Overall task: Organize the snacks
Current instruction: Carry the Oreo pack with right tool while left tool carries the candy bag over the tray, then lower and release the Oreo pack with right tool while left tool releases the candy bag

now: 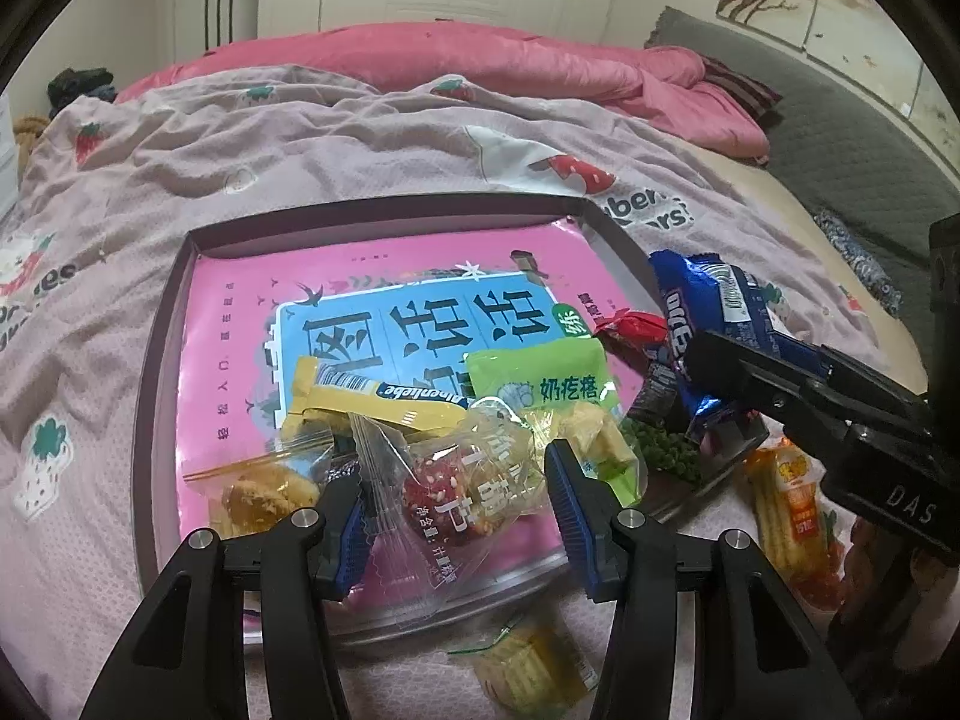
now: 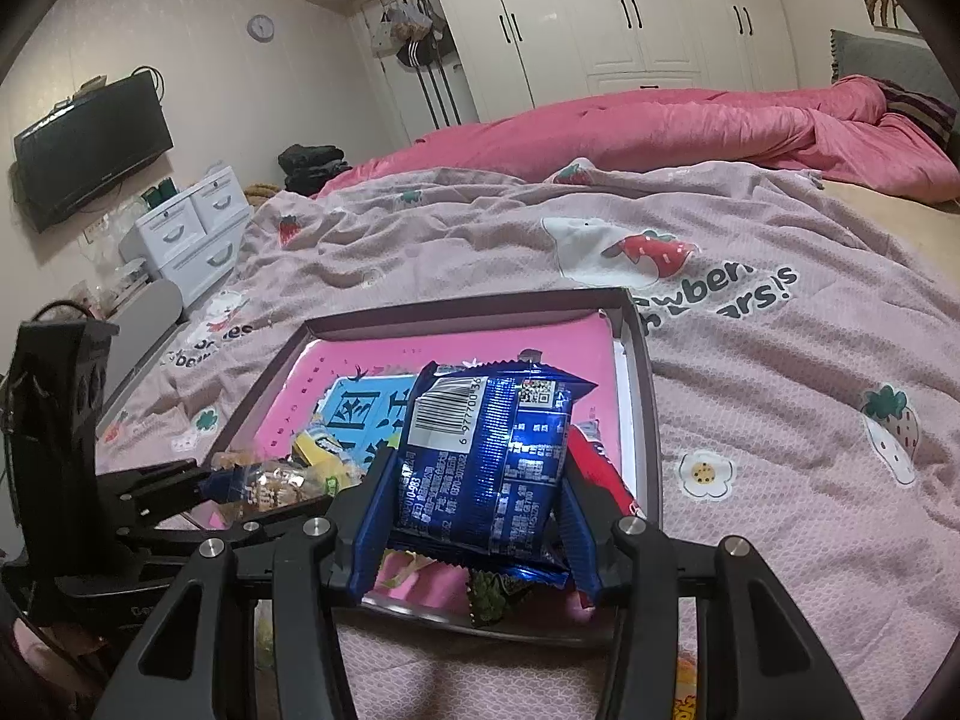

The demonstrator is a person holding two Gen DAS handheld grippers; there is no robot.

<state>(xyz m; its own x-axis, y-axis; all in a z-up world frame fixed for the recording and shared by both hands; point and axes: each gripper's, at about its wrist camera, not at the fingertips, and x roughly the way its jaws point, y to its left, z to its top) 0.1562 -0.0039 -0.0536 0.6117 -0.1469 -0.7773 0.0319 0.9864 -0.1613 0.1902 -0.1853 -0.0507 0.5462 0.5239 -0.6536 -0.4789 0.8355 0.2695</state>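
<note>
My right fingers (image 2: 474, 516) were clamped on the blue packet (image 2: 489, 450), my left fingers (image 1: 459, 513) on the clear candy bag (image 1: 444, 480) — both over the tray's (image 1: 162, 324) near edge, needing placement next.

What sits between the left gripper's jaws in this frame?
In the left wrist view, the left gripper has a clear plastic snack packet with red sesame-coated pieces between its jaws, over the dark-rimmed tray.

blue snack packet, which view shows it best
The right wrist view: the blue snack packet fills the centre between the right gripper pads, barcode and print facing the camera. The left wrist view shows it small at the right, crumpled and partly hidden behind that gripper.
</note>
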